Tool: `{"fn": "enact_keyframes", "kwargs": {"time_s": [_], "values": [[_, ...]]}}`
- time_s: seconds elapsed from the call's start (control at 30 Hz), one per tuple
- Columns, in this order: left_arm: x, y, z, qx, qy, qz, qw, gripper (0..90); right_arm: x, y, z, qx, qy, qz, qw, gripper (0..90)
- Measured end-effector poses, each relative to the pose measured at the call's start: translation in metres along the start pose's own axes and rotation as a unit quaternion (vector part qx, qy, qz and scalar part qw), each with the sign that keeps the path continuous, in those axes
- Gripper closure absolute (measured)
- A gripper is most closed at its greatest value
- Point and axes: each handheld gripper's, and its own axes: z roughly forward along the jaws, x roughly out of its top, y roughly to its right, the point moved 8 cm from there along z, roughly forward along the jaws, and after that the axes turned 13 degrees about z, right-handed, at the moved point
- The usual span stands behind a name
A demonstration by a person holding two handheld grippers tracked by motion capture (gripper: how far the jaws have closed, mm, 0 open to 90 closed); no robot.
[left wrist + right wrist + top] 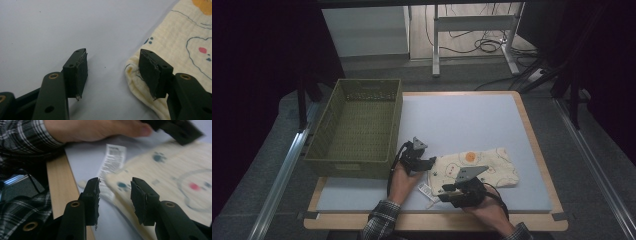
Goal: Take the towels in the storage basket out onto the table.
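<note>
both grippers lining up on the near-left corner of the cloth

the cloth (477,167) lies flat on the mat (462,120), right of the basket (357,127), its tag (112,161) sticking out at the corner. my left gripper (113,72) stands half open, gripping nothing, one jaw on the cloth's edge, the other over bare mat, placed to pinch that edge. my right gripper (115,200) is narrowly parted and empty, aimed at the cloth's corner by the tag for a second hold.

Your right gripper (451,192) covers the cloth's (492,167) lower-left corner in the high view; the label's (112,160) print blurs at upper centre of the right gripper view.
</note>
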Motion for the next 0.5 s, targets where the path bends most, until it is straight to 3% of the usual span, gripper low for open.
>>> {"fn": "enact_keyframes", "kwargs": {"time_s": [0.1, 0.13, 0.27, 0.3, 0.4, 0.5], "values": [[0.0, 0.0, 0.0, 0.0, 0.0, -0.001, 1.0, 40.7, 0.002, -0.006, 0.007, 0.004, -0.004, -0.005, 1.0, 58.5], [0.0, 0.0, 0.0, 0.0, 0.0, -0.001, 1.0, 40.7, 0.004, -0.011, 0.017, -0.005, -0.013, -0.018, 0.9997, 57.3], [0.0, 0.0, 0.0, 0.0, 0.002, -0.002, 1.0, 40.7, 0.001, -0.01, 0.028, -0.031, -0.027, -0.032, 0.9987, 54.2], [0.0, 0.0, 0.0, 0.0, 0.002, -0.002, 1.0, 40.7, -0.002, -0.01, 0.031, -0.049, -0.024, -0.046, 0.9974, 55.5], [0.0, 0.0, 0.0, 0.001, 0.002, -0.003, 1.0, 41.0, -0.003, -0.009, 0.031, -0.07, -0.018, -0.055, 0.9959, 66.1], [0.0, 0.0, 0.0, 0.001, 0.001, -0.001, 1.0, 42.1, -0.003, -0.006, 0.029, -0.067, -0.013, -0.042, 0.9968, 75.0]]}}
